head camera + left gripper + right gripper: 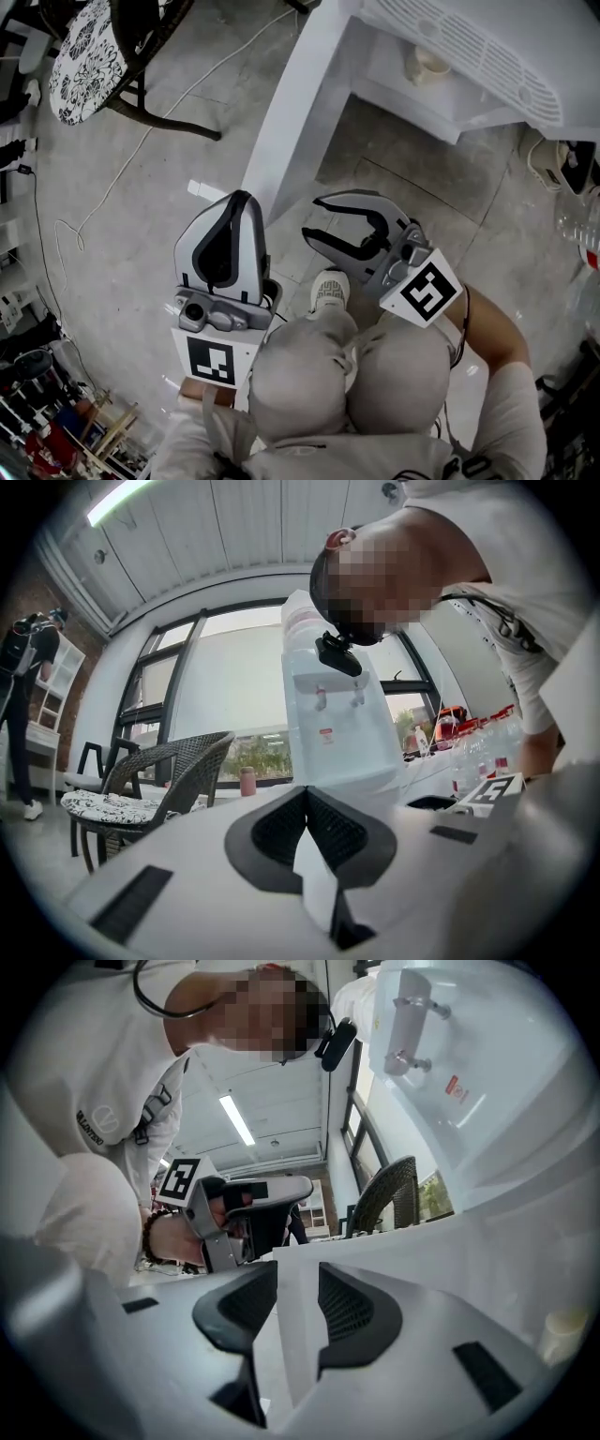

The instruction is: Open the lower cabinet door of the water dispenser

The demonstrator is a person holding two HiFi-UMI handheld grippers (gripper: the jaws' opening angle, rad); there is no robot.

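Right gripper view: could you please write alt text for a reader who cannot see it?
The right gripper, jaws parted, frames the edge of the open cabinet door. Beyond are the left gripper and the water dispenser.

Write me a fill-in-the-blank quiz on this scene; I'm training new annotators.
The white water dispenser's lower cabinet door stands ___. The left gripper's tongs are ___. The right gripper's tongs stand ___, the door's edge showing between them. A pale cup sits ___ the cabinet.
Missing: open; shut; apart; inside.
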